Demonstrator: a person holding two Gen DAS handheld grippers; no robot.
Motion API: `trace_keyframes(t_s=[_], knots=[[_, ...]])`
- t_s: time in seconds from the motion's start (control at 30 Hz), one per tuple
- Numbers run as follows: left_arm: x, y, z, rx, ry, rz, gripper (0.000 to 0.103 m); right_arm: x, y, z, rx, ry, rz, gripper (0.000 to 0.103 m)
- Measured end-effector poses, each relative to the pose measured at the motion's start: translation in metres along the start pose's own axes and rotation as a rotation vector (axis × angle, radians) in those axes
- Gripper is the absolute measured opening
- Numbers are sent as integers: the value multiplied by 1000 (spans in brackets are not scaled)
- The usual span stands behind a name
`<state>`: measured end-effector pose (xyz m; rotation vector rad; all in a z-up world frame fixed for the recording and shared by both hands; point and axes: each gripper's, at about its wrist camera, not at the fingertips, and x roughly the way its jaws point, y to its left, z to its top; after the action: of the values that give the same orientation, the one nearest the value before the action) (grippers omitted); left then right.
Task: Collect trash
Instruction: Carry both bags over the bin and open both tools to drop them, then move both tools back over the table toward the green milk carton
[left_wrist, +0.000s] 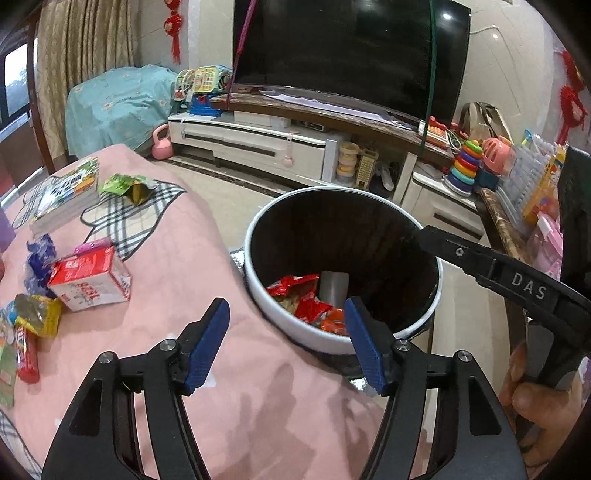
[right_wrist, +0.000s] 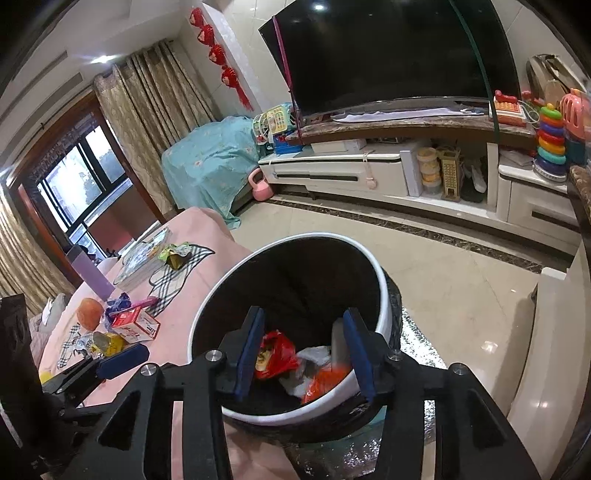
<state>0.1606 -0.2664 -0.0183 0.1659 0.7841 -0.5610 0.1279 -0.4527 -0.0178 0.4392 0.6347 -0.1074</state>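
Observation:
A white-rimmed bin (left_wrist: 258, 295) (right_wrist: 382, 295), dark inside, stands against the edge of the pink-covered table (left_wrist: 177, 258). Red wrappers (left_wrist: 295, 286) (right_wrist: 275, 354) and a blurred orange one (right_wrist: 327, 380) lie in its bottom. My left gripper (left_wrist: 286, 302) is open and empty at the table edge by the bin's near rim. My right gripper (right_wrist: 306, 312) is open over the bin's mouth, nothing between its pads. On the table to the left lie a red and white carton (left_wrist: 90, 280) (right_wrist: 135, 325), a blue wrapper (left_wrist: 40, 254), a yellow wrapper (left_wrist: 40, 314), a red candy tube (left_wrist: 27, 354) and a green wrapper (left_wrist: 129, 184) (right_wrist: 175, 254).
A stack of books (left_wrist: 70, 192) and a checked cloth (left_wrist: 125, 218) lie at the table's far end, an orange fruit (right_wrist: 89, 312) beside the carton. Beyond the tiled floor (right_wrist: 443, 266) stand a TV cabinet (right_wrist: 332, 173) with toys and a pink kettlebell (left_wrist: 161, 142).

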Motion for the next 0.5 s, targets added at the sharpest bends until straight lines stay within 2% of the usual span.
trace_keyframes(t_s=[0.1,0.17,0.27,0.33,0.5], knots=[[-8,12,-7,-34,-8,10,71,-4,3,-2,10,-4,14,60],[-12,20,-12,-50,-12,18,73,-7,6,-4,16,-12,32,79],[-19,34,-25,-73,-10,44,74,-11,15,-9,23,-21,62,94],[-23,45,-34,-93,-7,57,76,-11,24,-14,17,-17,76,98],[-37,75,-58,-156,2,92,77,-7,47,-28,-5,17,113,99]])
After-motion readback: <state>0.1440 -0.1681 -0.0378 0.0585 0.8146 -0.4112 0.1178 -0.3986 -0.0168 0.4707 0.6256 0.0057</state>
